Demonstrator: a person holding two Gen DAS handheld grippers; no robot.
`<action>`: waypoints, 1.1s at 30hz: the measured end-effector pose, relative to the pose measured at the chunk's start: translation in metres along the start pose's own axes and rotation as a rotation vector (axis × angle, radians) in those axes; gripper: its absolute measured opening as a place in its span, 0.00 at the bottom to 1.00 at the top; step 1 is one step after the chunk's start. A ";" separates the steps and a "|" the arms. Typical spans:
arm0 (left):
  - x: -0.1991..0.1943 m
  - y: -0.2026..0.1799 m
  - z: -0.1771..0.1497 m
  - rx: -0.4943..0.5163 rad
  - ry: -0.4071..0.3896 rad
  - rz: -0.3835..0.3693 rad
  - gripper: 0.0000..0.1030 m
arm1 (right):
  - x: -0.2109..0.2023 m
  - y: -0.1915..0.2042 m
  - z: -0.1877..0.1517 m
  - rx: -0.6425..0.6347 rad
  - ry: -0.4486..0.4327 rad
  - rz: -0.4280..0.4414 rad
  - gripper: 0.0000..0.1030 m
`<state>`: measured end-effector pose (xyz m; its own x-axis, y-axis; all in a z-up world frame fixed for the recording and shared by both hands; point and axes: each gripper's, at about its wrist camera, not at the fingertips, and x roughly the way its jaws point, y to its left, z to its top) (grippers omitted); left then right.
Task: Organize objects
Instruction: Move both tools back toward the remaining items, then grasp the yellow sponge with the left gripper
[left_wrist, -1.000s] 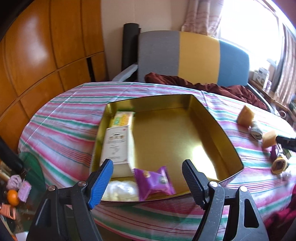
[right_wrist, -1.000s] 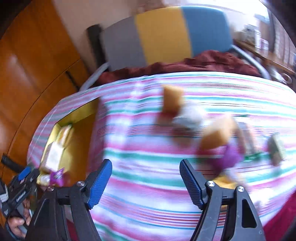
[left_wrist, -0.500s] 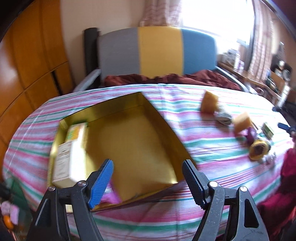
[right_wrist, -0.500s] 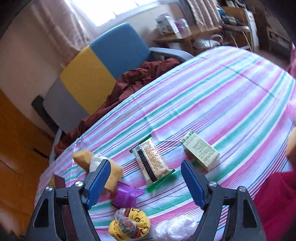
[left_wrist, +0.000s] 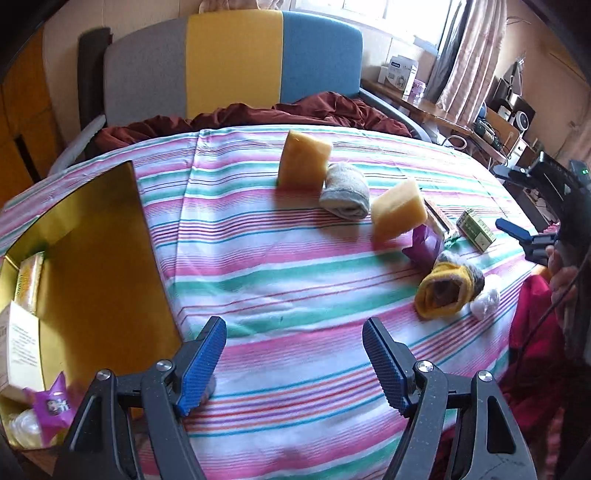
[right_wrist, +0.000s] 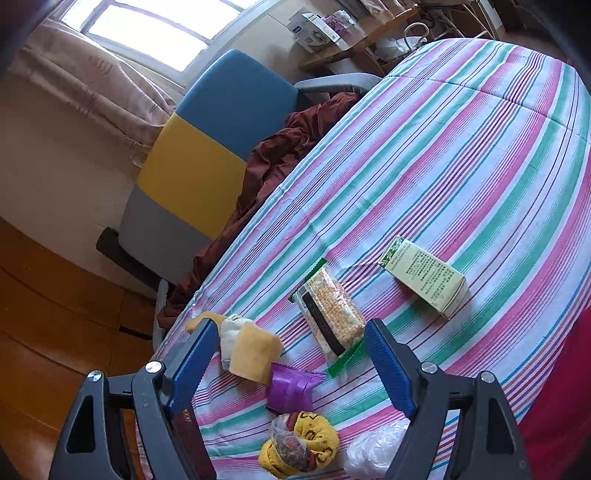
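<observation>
Round table under a pink, green and white striped cloth (left_wrist: 295, 266). Left gripper (left_wrist: 295, 362) hangs over bare cloth, blue ribbed jaws spread, nothing between them. At its left, a shallow gold metal tray (left_wrist: 96, 258) holds a white printed carton (left_wrist: 18, 350), a yellow-green box (left_wrist: 29, 280) behind it, a purple foil snack packet (left_wrist: 53, 406) and a clear plastic-wrapped item (left_wrist: 22, 428) at the near corner. Loose things lie well apart from the tray, toward the right: an upright yellow sponge block (left_wrist: 303, 164) touching a rolled grey sock (left_wrist: 345, 195); a second yellow sponge block (left_wrist: 399, 212) leaning on a purple wrapper (left_wrist: 424, 247); a rolled yellow sock (left_wrist: 443, 291); a crumpled clear plastic wad (left_wrist: 485, 299); a small green-and-cream carton (left_wrist: 476, 230). Right gripper (right_wrist: 291, 365) hovers above this cluster, jaws spread and opening, gripping nothing; beyond its fingertips lies a cereal bar in clear, green-edged wrap (right_wrist: 330, 314). A hand (left_wrist: 559, 280) holds it, seen from the left camera.
</observation>
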<state>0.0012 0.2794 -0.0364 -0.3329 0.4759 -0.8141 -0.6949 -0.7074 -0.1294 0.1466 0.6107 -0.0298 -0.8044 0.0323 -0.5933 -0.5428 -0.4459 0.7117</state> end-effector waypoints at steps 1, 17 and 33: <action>0.002 -0.002 0.005 -0.005 -0.001 -0.005 0.74 | 0.000 0.000 0.000 0.004 0.001 0.004 0.81; 0.068 -0.011 0.120 -0.018 -0.049 0.082 0.87 | 0.009 0.003 -0.001 -0.017 0.044 0.040 0.81; 0.155 -0.007 0.172 -0.017 -0.006 0.084 0.55 | 0.014 0.004 -0.001 -0.014 0.085 0.069 0.81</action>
<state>-0.1553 0.4483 -0.0641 -0.3934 0.4179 -0.8189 -0.6532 -0.7539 -0.0709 0.1332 0.6085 -0.0362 -0.8160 -0.0752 -0.5731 -0.4826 -0.4569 0.7472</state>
